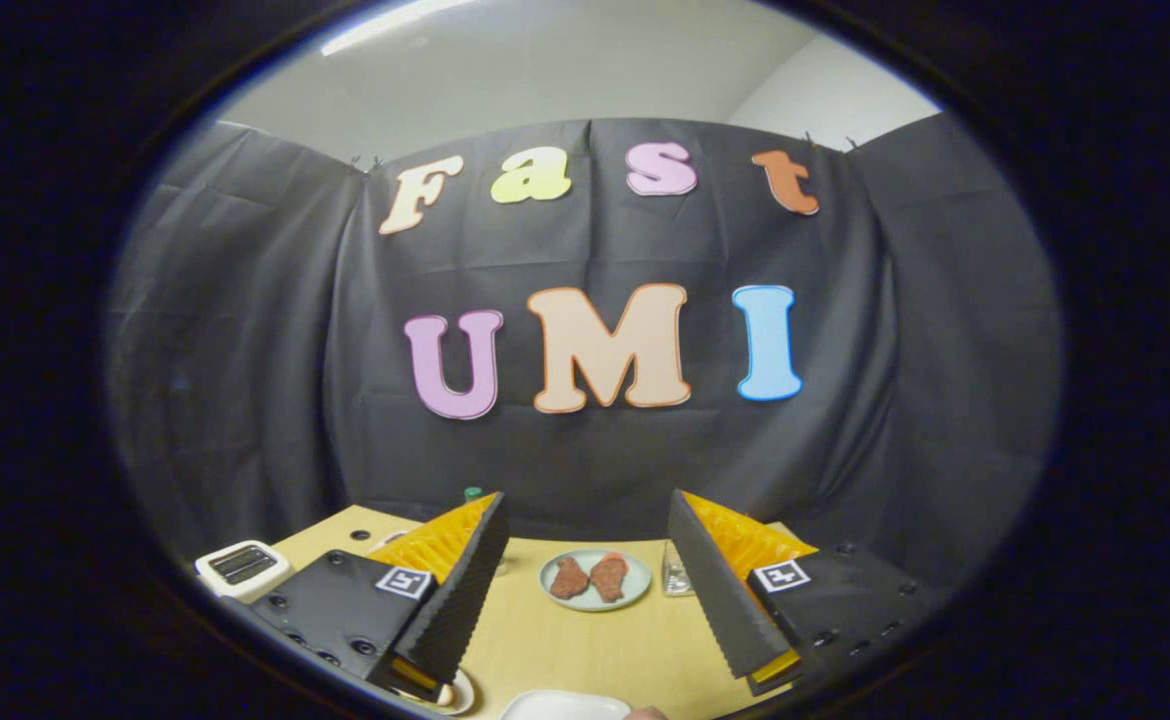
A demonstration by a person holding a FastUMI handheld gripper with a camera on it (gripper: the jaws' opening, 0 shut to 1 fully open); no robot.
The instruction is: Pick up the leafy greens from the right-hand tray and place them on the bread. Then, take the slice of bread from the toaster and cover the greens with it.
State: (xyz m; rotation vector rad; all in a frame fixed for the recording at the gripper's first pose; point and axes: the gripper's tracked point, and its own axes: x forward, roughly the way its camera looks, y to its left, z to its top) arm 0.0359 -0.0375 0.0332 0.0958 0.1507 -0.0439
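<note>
Your gripper [585, 590] is spread wide, and its two fingers hold nothing and touch nothing. They hang above the wooden table [585, 650] with a big gap of bare tabletop between them.

Straight ahead at 12 o'clock, beyond the fingertips, sits a round plate [596, 579] with two brown pieces of food [589, 577] on it. Just to the plate's 3 o'clock, beside your right finger, stands a small clear glass [676, 575]. The white toaster [242, 567] is out at 10 o'clock, past your left finger, near the table's edge. I can see its two dark slots, but I cannot tell if bread is inside.

Close in at 6 o'clock, the rim of a white dish [560, 706] peeks up. Another white rim [458, 695] shows under your left finger. A small green cap [473, 493] pokes out behind the left fingertip.
</note>
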